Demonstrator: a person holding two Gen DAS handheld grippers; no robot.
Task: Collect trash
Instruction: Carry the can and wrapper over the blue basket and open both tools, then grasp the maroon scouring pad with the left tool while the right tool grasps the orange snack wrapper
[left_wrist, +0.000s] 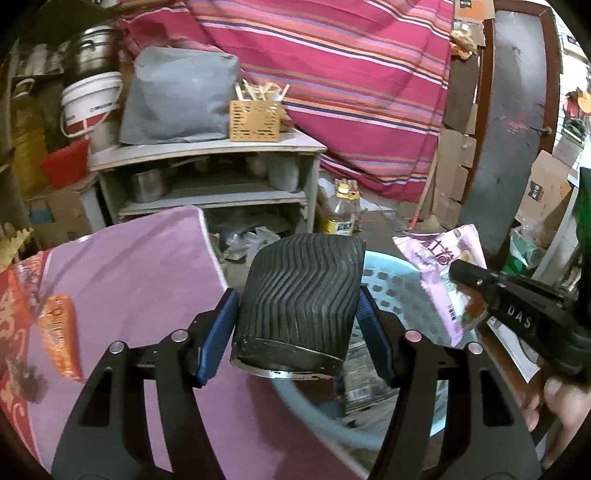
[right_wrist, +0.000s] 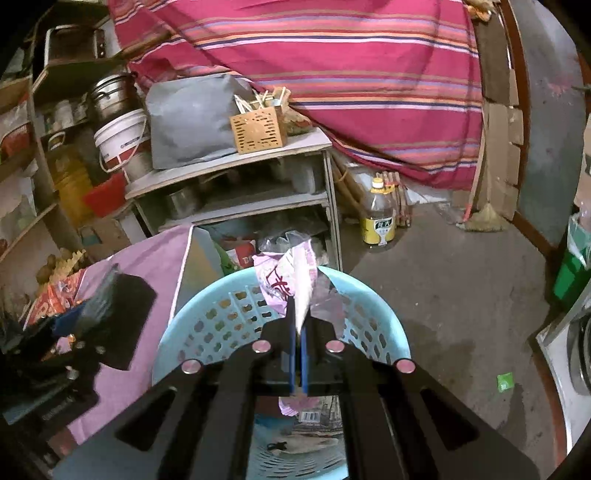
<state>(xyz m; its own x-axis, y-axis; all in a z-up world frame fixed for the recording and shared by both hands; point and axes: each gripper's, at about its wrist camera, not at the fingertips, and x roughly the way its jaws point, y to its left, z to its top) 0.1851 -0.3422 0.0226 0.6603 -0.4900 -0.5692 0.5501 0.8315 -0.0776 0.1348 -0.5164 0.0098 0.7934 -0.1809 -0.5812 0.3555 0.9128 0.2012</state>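
Observation:
My left gripper (left_wrist: 297, 317) is shut on a black ribbed paper cup (left_wrist: 299, 295), lying sideways between the blue pads at the table's right edge, partly over the light blue perforated basket (left_wrist: 399, 291). My right gripper (right_wrist: 299, 325) is shut on a pink snack wrapper (right_wrist: 291, 277), held above the basket (right_wrist: 207, 325). In the left wrist view the wrapper (left_wrist: 439, 273) and the right gripper (left_wrist: 458, 273) show at the right. An orange wrapper (left_wrist: 59, 332) lies on the purple tablecloth (left_wrist: 140, 280). Papers lie in the basket's bottom.
A grey shelf unit (right_wrist: 240, 177) stands behind, with a grey bag (right_wrist: 192, 118) and a wooden box of sticks (right_wrist: 258, 133) on top. A yellow-labelled bottle (right_wrist: 378, 214) stands on the concrete floor. A striped red cloth (right_wrist: 332, 74) hangs behind. A hand (left_wrist: 561, 402) shows at the right.

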